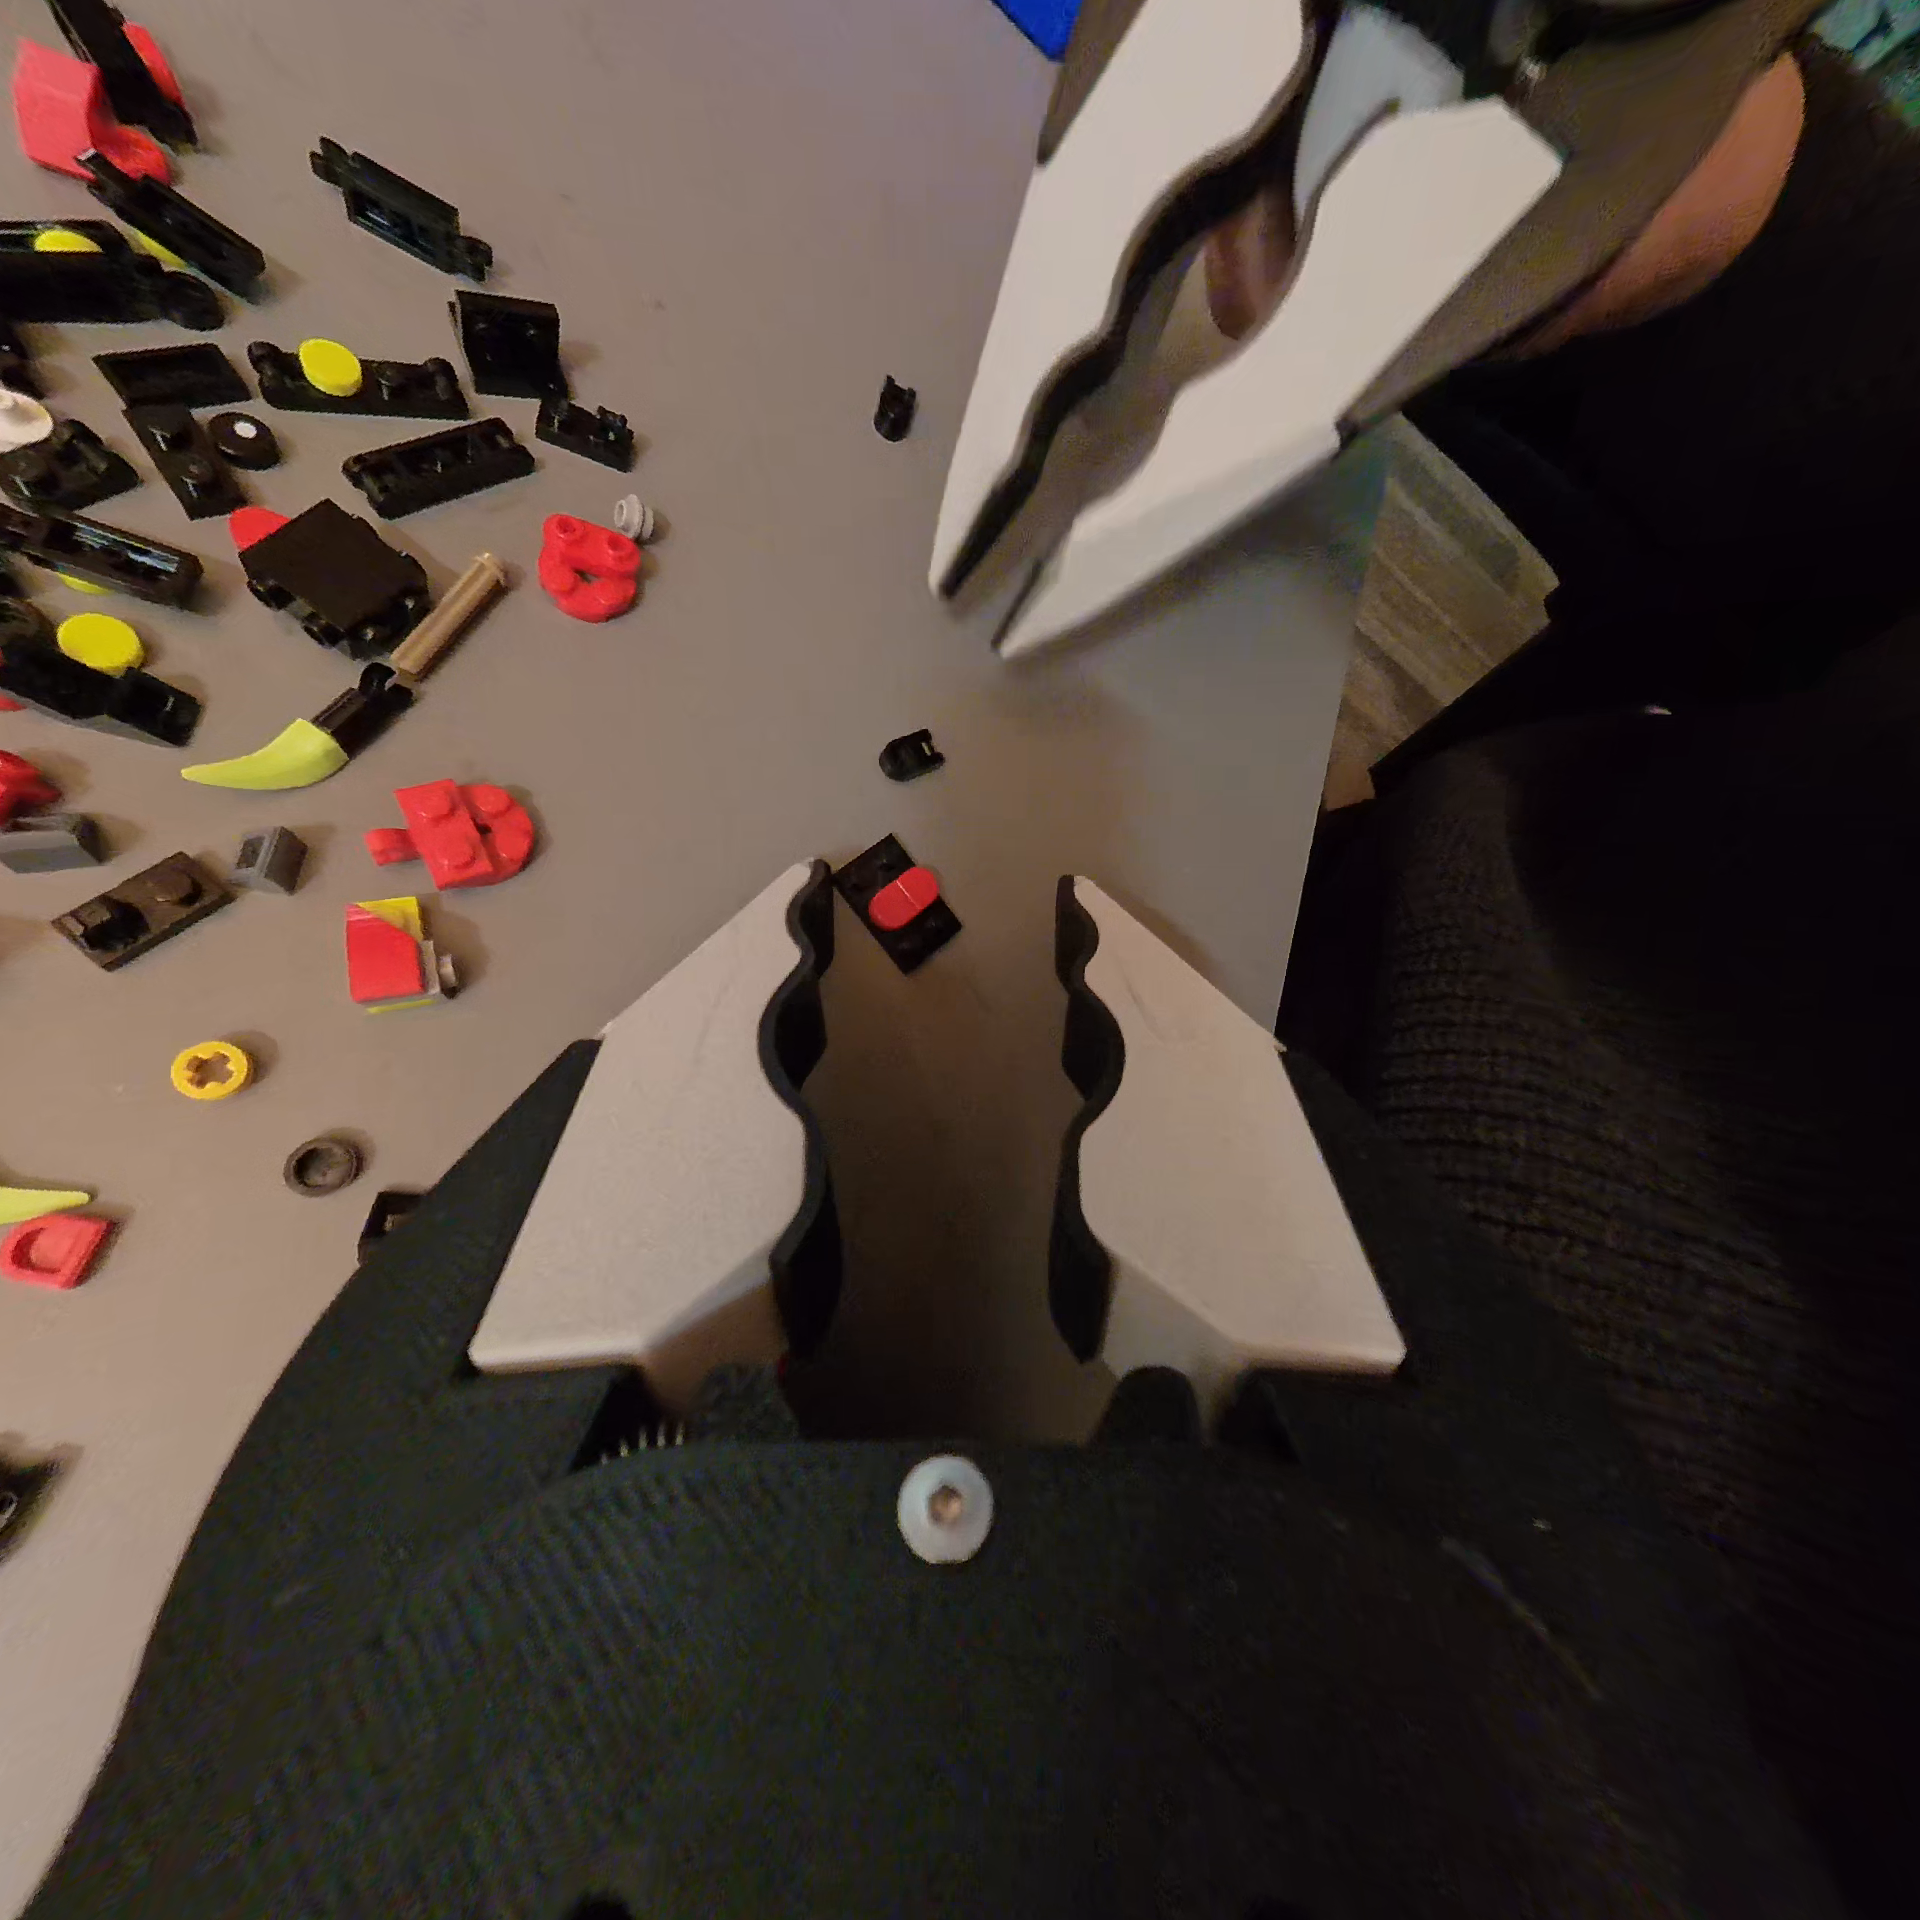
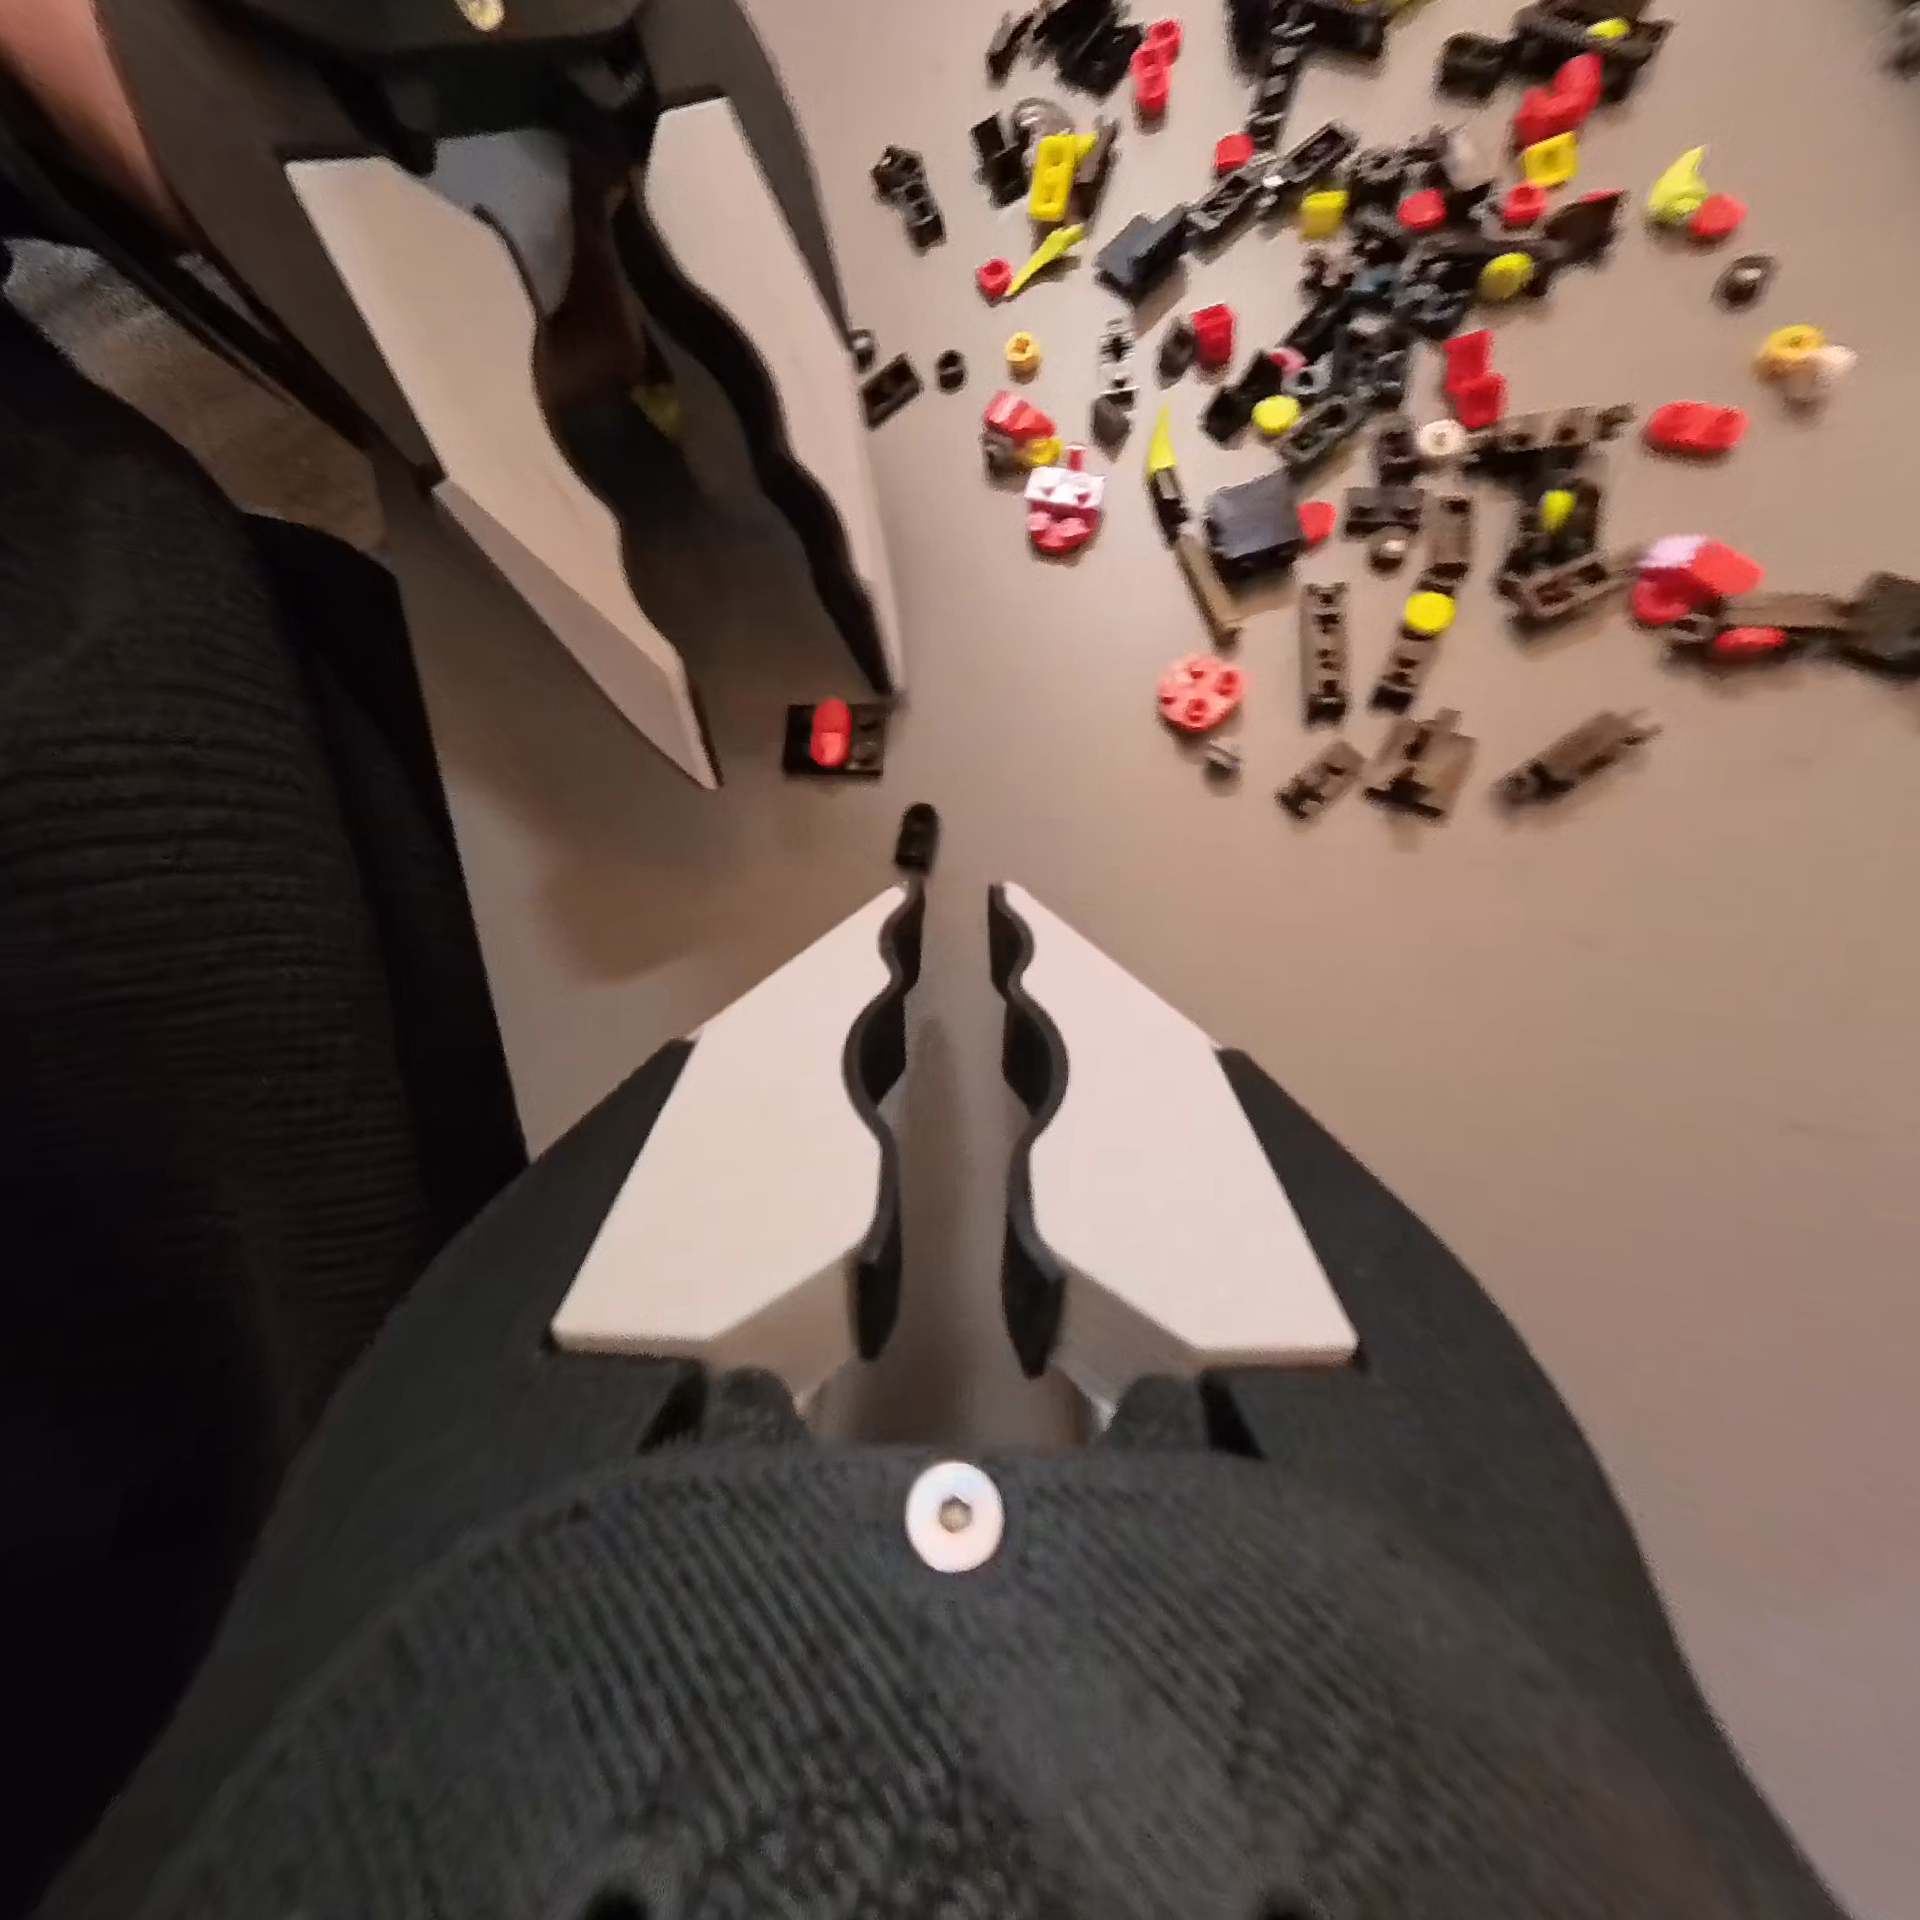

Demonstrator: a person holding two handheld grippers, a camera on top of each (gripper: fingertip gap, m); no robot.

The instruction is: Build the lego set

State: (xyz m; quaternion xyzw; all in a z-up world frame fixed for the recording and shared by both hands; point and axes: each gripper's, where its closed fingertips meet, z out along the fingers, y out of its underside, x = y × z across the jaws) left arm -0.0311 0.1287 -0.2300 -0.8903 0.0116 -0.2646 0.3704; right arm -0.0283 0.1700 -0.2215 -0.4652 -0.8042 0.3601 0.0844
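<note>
A small black plate topped with a red rounded tile (image 1: pixel 900 906) lies flat on the grey table (image 1: pixel 727 208). My left gripper (image 1: pixel 945 878) is open around it: the plate sits between the tips, close to the left finger (image 1: pixel 805 914), and neither pad presses on it. The right wrist view shows the same plate (image 2: pixel 831 740) between the left gripper's spread tips (image 2: pixel 795 727). My right gripper (image 2: pixel 953 894) stands slightly open with nothing between its pads. A small black clip (image 2: pixel 916 836) lies just beyond its left fingertip. The clip (image 1: pixel 911 755) lies between the two grippers, with the right gripper (image 1: pixel 971 613) hovering above it.
Many loose black, red and yellow bricks (image 1: pixel 312 540) are scattered to the left, and also show at the upper right of the right wrist view (image 2: pixel 1403 364). A second black clip (image 1: pixel 894 407) lies apart. The table edge (image 1: pixel 1340 727) and a person's dark clothing (image 1: pixel 1662 1039) are close on the right.
</note>
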